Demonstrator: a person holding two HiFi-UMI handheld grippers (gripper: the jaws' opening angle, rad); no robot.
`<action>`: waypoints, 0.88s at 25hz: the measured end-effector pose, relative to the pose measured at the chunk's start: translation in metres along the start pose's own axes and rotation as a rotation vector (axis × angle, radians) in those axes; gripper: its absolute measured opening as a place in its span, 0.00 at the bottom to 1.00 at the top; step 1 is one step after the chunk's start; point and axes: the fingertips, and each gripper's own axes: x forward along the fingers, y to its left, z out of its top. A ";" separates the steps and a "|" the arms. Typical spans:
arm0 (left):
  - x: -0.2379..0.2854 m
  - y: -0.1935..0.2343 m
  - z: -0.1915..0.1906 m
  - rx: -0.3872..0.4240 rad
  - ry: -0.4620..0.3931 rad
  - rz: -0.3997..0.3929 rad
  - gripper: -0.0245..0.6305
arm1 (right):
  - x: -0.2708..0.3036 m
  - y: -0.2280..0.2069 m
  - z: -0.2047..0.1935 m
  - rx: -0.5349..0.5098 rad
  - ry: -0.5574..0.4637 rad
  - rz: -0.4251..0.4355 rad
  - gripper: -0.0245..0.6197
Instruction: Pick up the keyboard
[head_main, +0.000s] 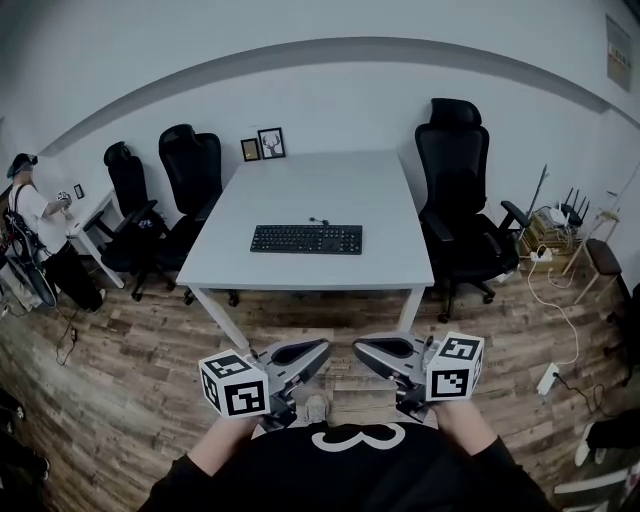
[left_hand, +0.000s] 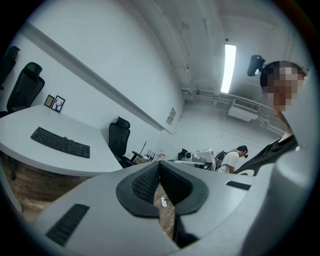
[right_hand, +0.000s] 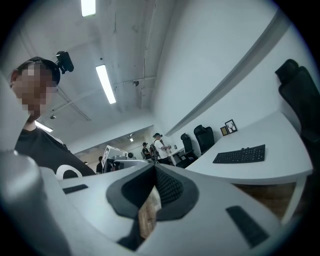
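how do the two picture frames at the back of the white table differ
Size: the small brown picture frame is shorter than the black picture frame right of it.
Picture: the brown one's looks dark; the black one's is white with a dark figure.
Both stand upright at the back of the white table.
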 end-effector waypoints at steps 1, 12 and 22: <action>0.005 0.004 0.003 0.000 0.002 -0.008 0.06 | 0.000 -0.006 0.003 0.000 -0.002 -0.009 0.05; 0.039 0.089 0.040 -0.049 0.029 -0.059 0.06 | 0.038 -0.087 0.032 0.031 -0.014 -0.089 0.05; 0.049 0.199 0.093 -0.079 0.039 -0.083 0.06 | 0.114 -0.173 0.071 0.061 -0.013 -0.146 0.05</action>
